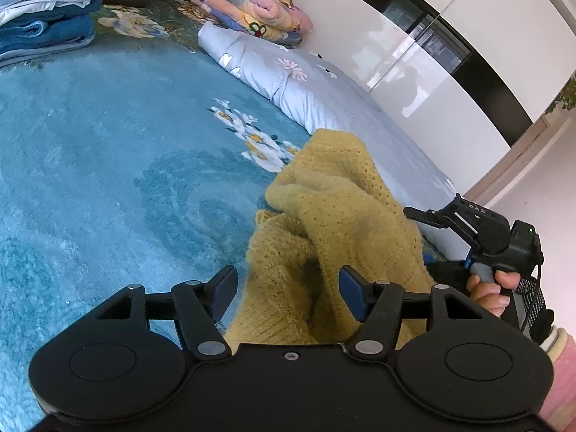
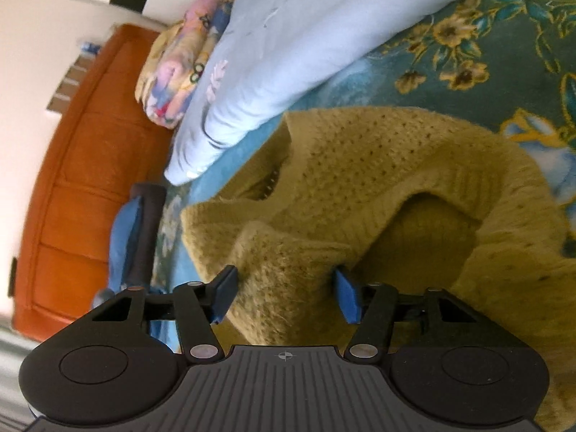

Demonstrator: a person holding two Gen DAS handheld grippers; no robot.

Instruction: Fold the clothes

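Observation:
A yellow knitted sweater [image 1: 334, 216] lies bunched on the blue carpet-like bed cover [image 1: 108, 180]. My left gripper [image 1: 289, 288] stands open around a fold of it: the right pad touches the knit, while a strip of blue cover shows beside the left pad. In the right wrist view, rolled on its side, the sweater [image 2: 414, 165] fills the foreground. My right gripper [image 2: 286, 288] has both blue pads against a thick fold of the knit. From the left wrist view the right gripper [image 1: 414, 212] reaches the sweater's right edge, held by a hand [image 1: 489, 295].
A pale blue quilt [image 1: 306, 82] lies along the bed's right side, with a rolled floral blanket [image 1: 252, 7] behind it. Folded blue and white clothes [image 1: 43, 10] are stacked at the far left. An orange headboard [image 2: 82, 165] and a white wardrobe [image 1: 432, 54] border the bed.

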